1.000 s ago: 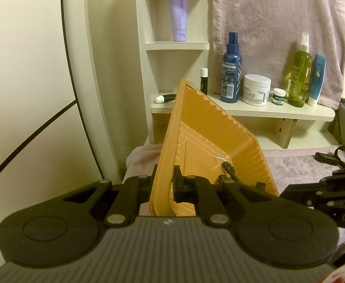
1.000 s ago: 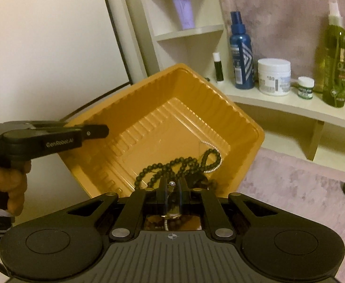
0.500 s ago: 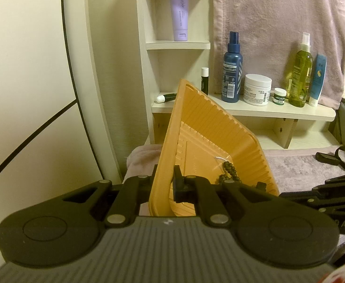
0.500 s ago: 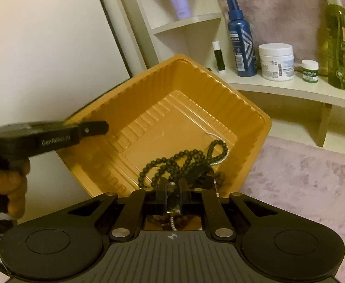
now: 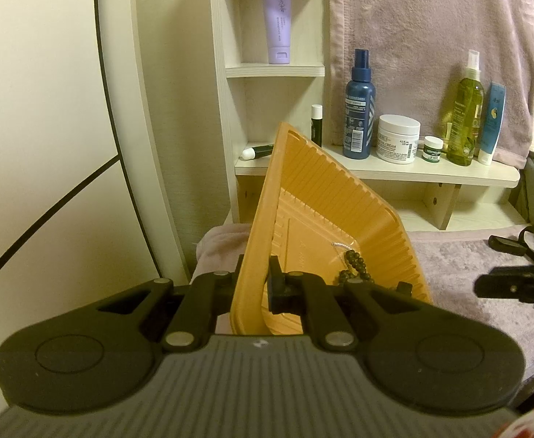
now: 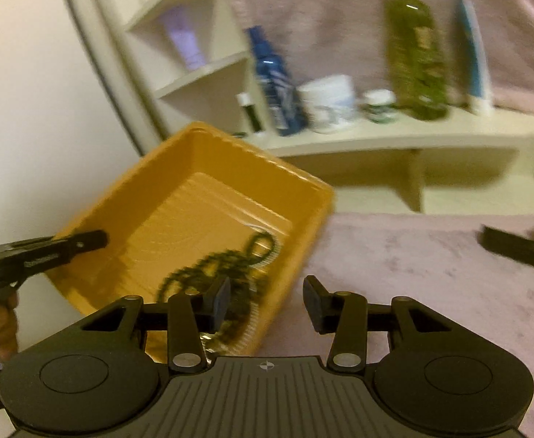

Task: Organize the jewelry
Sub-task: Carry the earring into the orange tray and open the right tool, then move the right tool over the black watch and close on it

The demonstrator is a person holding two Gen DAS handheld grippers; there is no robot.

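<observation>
Tray (image 5: 325,197), orange ribbed plastic, fills the centre of the left wrist view, tipped up steeply on edge. Left gripper (image 5: 254,284) is clenched on the tray's near rim, one pad outside the wall, one inside. Jewelry sits low in the tray's far corner: dark bead necklace (image 5: 354,266) plus a thin pale chain (image 5: 340,245). Tip of the right gripper (image 5: 504,286) pokes in from the right edge, over the mauve fabric surface (image 5: 460,255). Behind: white shelf (image 5: 413,175) with blue spray bottle (image 5: 359,106), white cream jar (image 5: 398,138), green bottle (image 5: 465,113).

Right wrist view, motion-blurred. Right gripper (image 6: 265,299) is released: jaws have just been opening, nothing between them, only fabric and the tray's edge behind the gap. Tray (image 6: 132,197) sits left of centre; bead necklace (image 6: 216,266) is coiled on its floor near the right wall, pale chain looped among the beads. Left gripper (image 6: 99,237) bites the tray's left rim; a hand (image 6: 0,325) holds its handle.
</observation>
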